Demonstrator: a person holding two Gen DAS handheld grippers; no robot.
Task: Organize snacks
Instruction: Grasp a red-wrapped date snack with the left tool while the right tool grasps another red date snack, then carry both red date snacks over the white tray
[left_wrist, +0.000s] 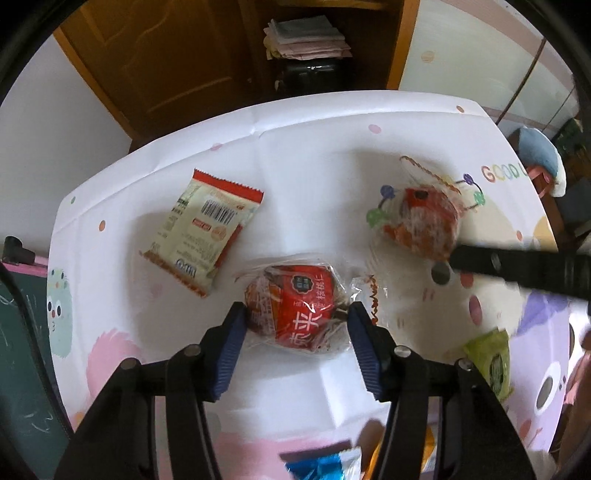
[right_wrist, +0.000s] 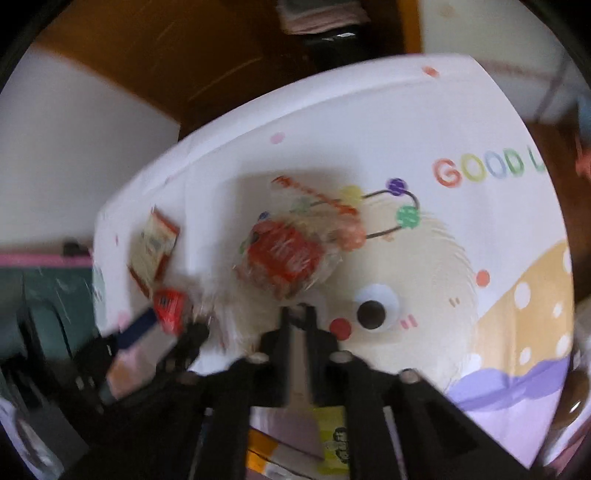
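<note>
Plainly, the left tool (left_wrist: 295, 317) stood apart, its blue pads flanking the red walnut-cake pack (left_wrist: 291, 314) lying on the counter (left_wrist: 314, 140) dead ahead, long axis crosswise. "核桃仁" showed on it. The right tool (right_wrist: 298, 314) looked together, a second red pack (right_wrist: 286, 256) just beyond. Farther: "GOOD".

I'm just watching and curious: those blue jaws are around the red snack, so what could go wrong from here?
The left gripper brackets the red snack in loose, crinkly clear wrap; the jaws might pinch only film and slip, or crush it. The right gripper sits close to the second red snack, and its blurred view suggests fast motion, so it might knock that.
</note>
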